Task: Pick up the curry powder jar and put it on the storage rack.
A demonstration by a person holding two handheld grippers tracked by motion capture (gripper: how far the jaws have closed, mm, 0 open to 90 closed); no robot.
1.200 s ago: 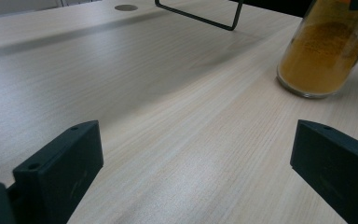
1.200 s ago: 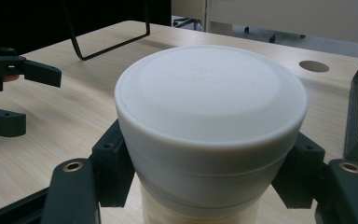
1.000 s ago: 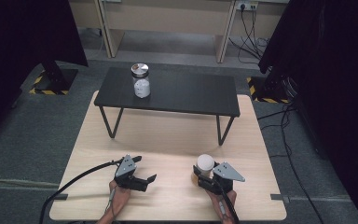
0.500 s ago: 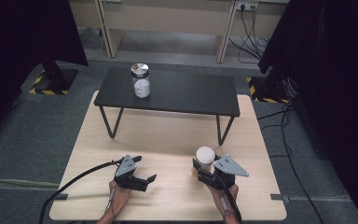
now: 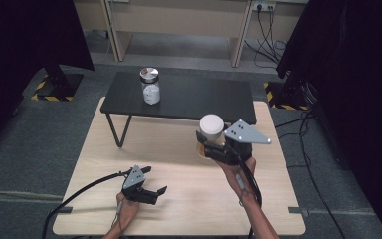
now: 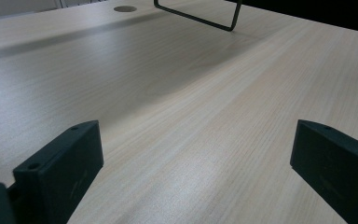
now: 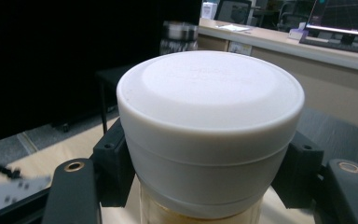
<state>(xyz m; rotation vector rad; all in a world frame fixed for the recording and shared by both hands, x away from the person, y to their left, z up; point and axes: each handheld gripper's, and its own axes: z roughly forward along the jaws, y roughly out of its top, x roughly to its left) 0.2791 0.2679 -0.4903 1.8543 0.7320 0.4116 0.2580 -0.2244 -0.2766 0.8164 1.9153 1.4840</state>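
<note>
A white-lidded jar (image 5: 211,130) was held above the pale wooden bench (image 5: 189,164), clamped in the right claw (image 5: 210,148) at about 2 o'clock from the bench's middle. The right gripper view showed the black jaws pressed against the jar's sides just under the broad white lid (image 7: 209,100), with amber contents, possibly a spread, visible through the clear wall below, though too little showed to be sure. The left claw (image 5: 151,186) lay low near the bench's 7 o'clock edge, its jaws spread wide and holding nothing, bare wood between them in its own view.

The jar looked rigid and smooth-walled, probably moderately heavy if full, and likely to slip or crack if dropped; the grip just beneath the lid's overhang seemed the safest hold, since the rim would catch the jaws. A second jar with a metal lid (image 5: 149,85) stood on the low black shelf (image 5: 204,97) at 12 o'clock, towards its left end. The shelf's right half lay open, as did most of the bench in front, leaving generous room. The shelf's front edge and its wire leg (image 5: 117,130) were the nearest obstacles.
</note>
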